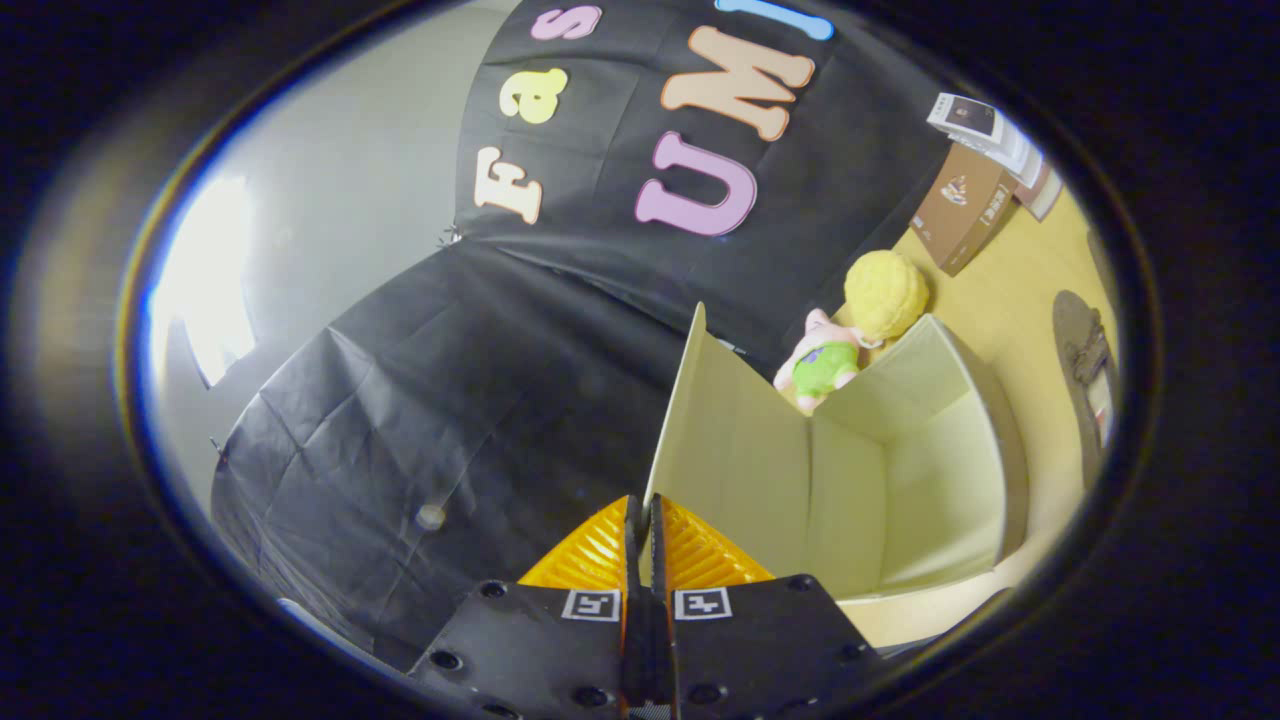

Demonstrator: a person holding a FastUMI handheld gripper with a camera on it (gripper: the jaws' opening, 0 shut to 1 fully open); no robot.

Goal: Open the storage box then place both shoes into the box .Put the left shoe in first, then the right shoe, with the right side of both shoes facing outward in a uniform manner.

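The jaws are clenched on the edge of the storage box's lid (pixel 730 440), which stands raised. The open storage box (pixel 940 470) sits on the worktop (pixel 1010 290), with a plush toy (pixel 830 365) just beyond it.

Black cloth wall (pixel 480 400) hangs against a pale wall (pixel 350 200) above a yellow tabletop (pixel 1010 290).

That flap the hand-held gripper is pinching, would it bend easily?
Probably light and thin: the lid flap is a flat panel. It likely swings at its crease with the storage box. The hand-held gripper pinches its edge, so it may flex.
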